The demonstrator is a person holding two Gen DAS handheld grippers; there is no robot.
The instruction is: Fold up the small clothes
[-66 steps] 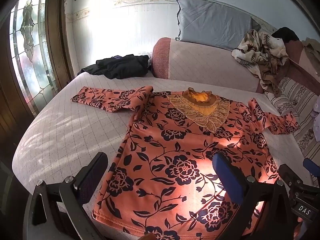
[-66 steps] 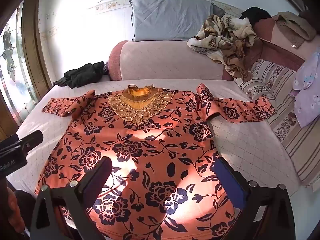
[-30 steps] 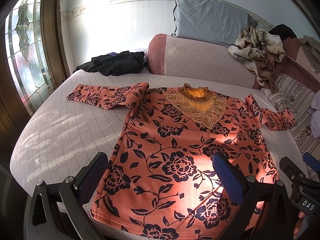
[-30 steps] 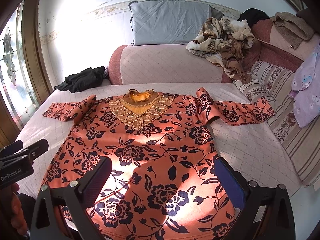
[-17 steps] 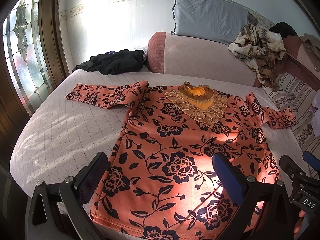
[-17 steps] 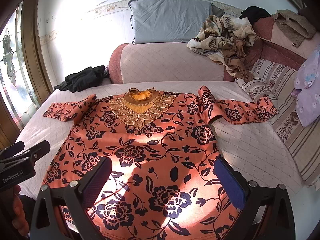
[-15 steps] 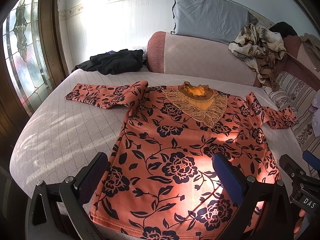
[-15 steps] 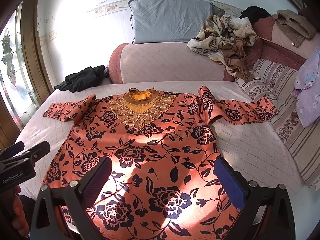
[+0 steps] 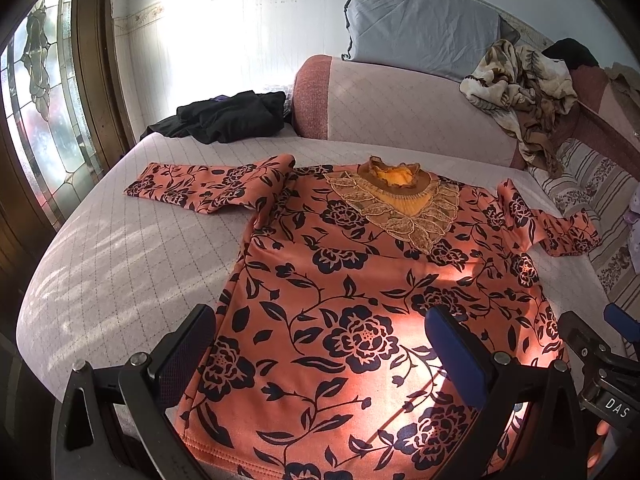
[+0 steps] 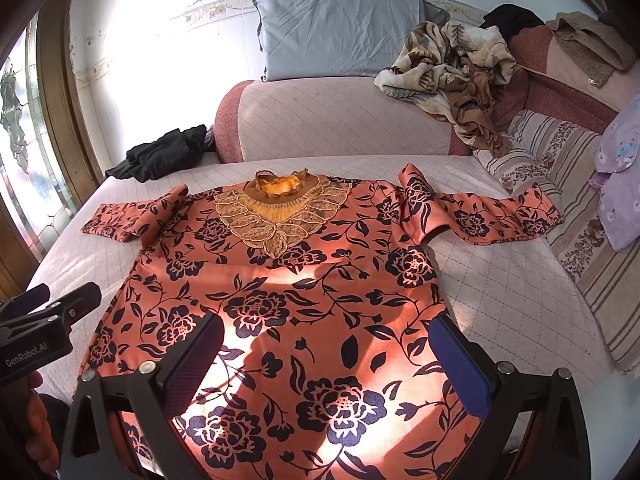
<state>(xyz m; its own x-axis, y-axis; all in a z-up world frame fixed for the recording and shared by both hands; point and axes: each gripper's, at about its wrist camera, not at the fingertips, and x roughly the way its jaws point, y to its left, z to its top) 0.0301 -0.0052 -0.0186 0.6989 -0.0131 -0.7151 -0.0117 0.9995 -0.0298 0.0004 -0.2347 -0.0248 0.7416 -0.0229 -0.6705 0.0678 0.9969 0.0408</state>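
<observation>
An orange top with a dark floral print (image 9: pixel 352 280) (image 10: pixel 288 280) lies flat, front up, on a quilted pink bed (image 9: pixel 120 248), its lace collar (image 9: pixel 396 196) (image 10: pixel 280 208) toward the far side. Both sleeves are spread sideways, the left sleeve (image 9: pixel 200 188) and the right sleeve (image 10: pixel 492 216). My left gripper (image 9: pixel 320 344) hovers open above the hem, near the top's left side. My right gripper (image 10: pixel 328 348) hangs open over the lower middle of the top. Neither holds anything.
A black garment (image 9: pixel 228 116) lies at the bed's far left corner. A bolster (image 10: pixel 340 120) with a grey pillow (image 10: pixel 340 28) and a crumpled floral blanket (image 10: pixel 452 64) lines the back. Striped cushions (image 10: pixel 560 184) run along the right. A stained-glass window (image 9: pixel 36 100) stands at left.
Both views have drifted slightly over the top. The top has not moved and both grippers stay open.
</observation>
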